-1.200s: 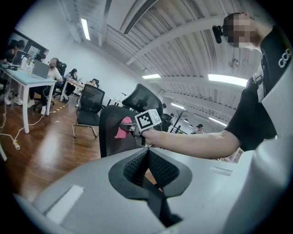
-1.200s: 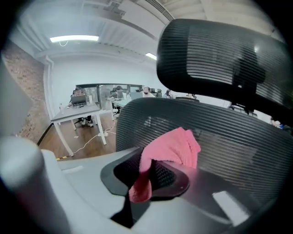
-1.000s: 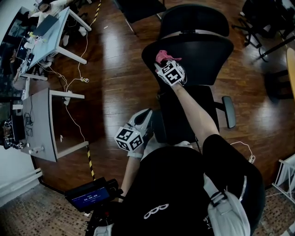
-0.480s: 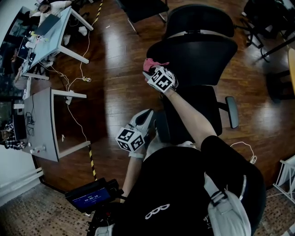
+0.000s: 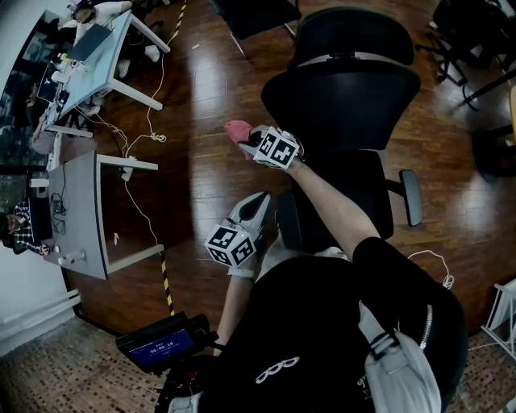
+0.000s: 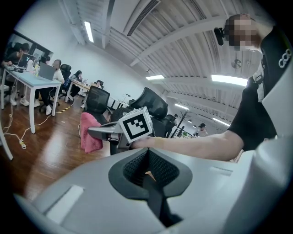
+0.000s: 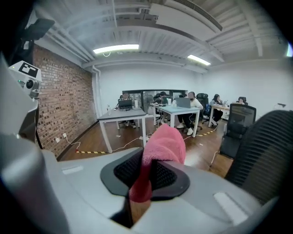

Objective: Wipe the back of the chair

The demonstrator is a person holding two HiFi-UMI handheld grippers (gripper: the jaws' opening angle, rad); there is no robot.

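Note:
A black mesh office chair stands in front of me, its backrest (image 5: 343,101) and headrest (image 5: 349,36) seen from above. My right gripper (image 5: 248,139) is shut on a pink cloth (image 5: 237,130), held just left of the backrest's left edge and off the mesh. In the right gripper view the pink cloth (image 7: 162,148) sticks up between the shut jaws, with the chair's mesh (image 7: 264,151) at the right. My left gripper (image 5: 256,208) hangs low by my body, shut and empty, beside the seat (image 5: 339,198). From the left gripper view the pink cloth (image 6: 89,132) shows ahead.
Dark wooden floor (image 5: 201,97) lies to the left. Two light desks (image 5: 81,210) with cables stand at the far left, people sitting there. Another black chair (image 5: 250,12) stands at the top. An armrest (image 5: 410,198) juts out right of the seat.
My right gripper has slid left with the pink cloth, from the top left of the backrest to past its left edge. The left gripper has stayed put.

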